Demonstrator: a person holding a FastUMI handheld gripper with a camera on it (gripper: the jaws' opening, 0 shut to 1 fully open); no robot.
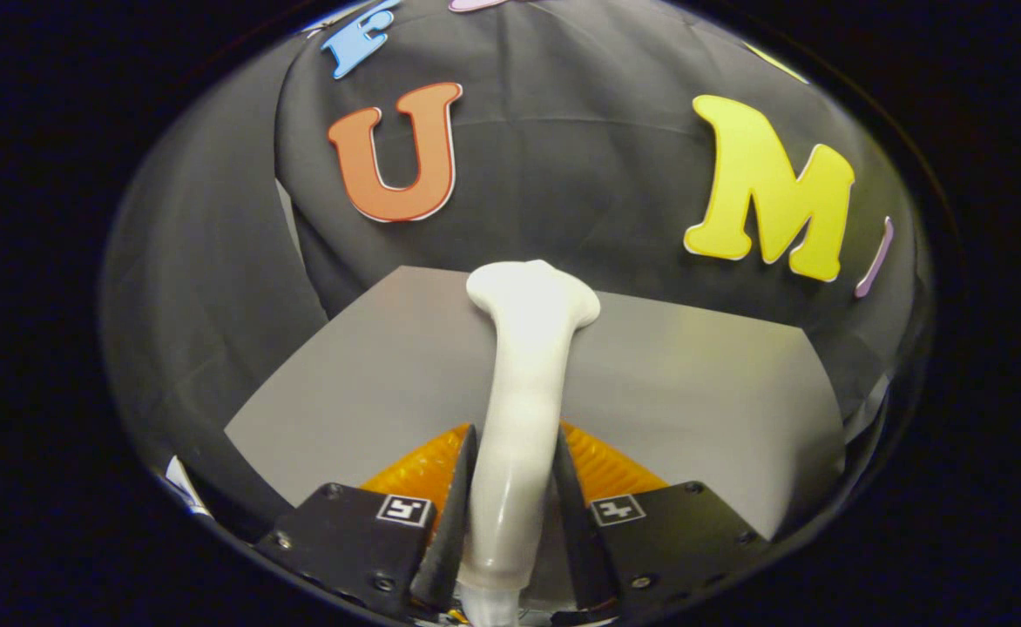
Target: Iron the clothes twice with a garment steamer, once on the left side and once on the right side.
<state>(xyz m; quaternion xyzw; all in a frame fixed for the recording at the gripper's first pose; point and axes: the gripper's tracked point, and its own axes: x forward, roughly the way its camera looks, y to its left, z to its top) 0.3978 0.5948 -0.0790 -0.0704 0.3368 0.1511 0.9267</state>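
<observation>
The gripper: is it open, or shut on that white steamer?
Shut on the steamer: both gripper fingers press against its handle.

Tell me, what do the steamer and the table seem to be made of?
Steamer, held between the gripper's fingers: probably plastic, white, smooth and glossy, with soft highlights along its handle. Table: a grey matte top, perhaps laminate or painted board; its even, dull sheen leaves this open.

Tool with screwed black blocks, square fiducial markings

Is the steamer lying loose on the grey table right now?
No, the white steamer is gripped between the gripper fingers, which press on its handle from both sides, its head raised above the grey table.
</observation>
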